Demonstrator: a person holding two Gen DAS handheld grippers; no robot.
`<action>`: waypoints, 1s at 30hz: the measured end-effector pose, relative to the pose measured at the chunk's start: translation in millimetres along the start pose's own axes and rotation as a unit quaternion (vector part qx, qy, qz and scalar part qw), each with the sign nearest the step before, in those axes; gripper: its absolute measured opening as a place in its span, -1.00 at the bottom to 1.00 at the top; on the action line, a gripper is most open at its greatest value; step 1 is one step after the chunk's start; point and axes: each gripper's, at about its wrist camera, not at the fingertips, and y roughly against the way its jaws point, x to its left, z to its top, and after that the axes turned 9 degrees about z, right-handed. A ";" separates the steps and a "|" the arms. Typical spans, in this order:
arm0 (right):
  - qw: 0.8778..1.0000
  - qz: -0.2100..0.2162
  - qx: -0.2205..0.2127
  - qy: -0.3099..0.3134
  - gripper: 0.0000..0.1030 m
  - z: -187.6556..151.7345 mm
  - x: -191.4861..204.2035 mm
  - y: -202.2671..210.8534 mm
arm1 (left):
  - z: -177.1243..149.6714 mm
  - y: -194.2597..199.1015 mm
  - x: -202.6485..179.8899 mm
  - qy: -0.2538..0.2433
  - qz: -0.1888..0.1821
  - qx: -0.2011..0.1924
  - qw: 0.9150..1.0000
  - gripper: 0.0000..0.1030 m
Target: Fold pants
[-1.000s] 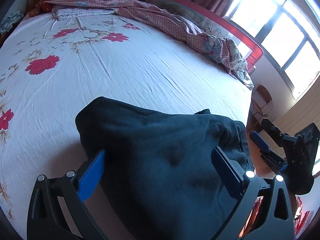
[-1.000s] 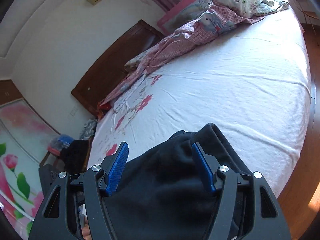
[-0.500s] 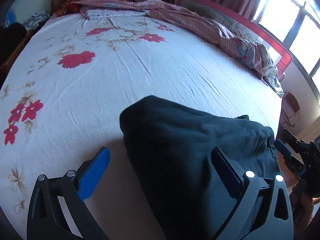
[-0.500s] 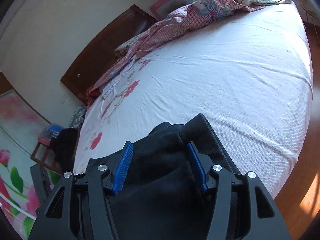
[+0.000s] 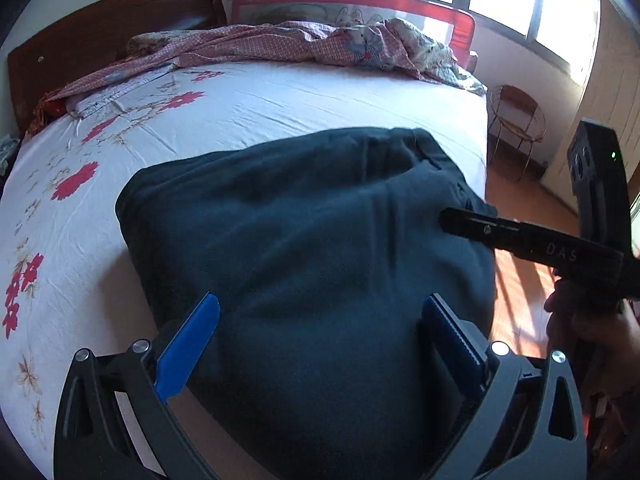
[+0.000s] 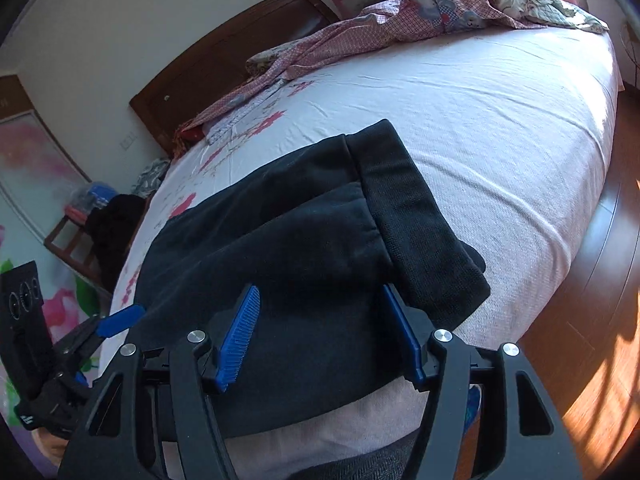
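Observation:
Dark pants (image 5: 304, 232) lie folded in a thick bundle on the white flowered bed sheet (image 5: 280, 100), near the bed's front edge. My left gripper (image 5: 320, 336) is open above the bundle's near end; cloth lies between its blue pads (image 5: 188, 344) without being pinched. In the right wrist view the pants (image 6: 280, 240) show a ribbed band (image 6: 416, 216) along their right side. My right gripper (image 6: 320, 328) hovers over that end with its jaws opening, cloth beneath them and no pad pressing. Each gripper appears in the other's view: right gripper (image 5: 520, 240), left gripper (image 6: 116, 320).
A pink checked quilt (image 5: 280, 44) lies bunched along the far side by the wooden headboard (image 5: 112, 24) and the red bed rail (image 5: 360, 0). A wire chair (image 5: 516, 116) stands on the wooden floor (image 6: 592, 320) to the right. A low table with clothes (image 6: 100, 224) stands left of the bed.
The left gripper has swung right and now sits over the pants' near end. The right gripper's jaws narrowed, then widened, and it sank closer to the bundle, whose ribbed band now shows.

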 end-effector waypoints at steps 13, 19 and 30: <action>0.939 0.134 -0.136 -0.287 0.60 -25.7 -111.9 71.3 | -6.1 13.0 11.8 0.040 -0.005 0.008 0.999 0.96; 0.909 0.180 -0.132 -0.351 0.61 -55.3 -132.3 48.4 | -18.5 42.4 60.4 0.145 -0.021 -0.007 0.989 0.96; 0.897 0.239 -0.104 -0.358 0.61 -49.6 -124.2 16.5 | -44.3 -13.7 106.6 0.323 -0.172 0.075 0.927 0.96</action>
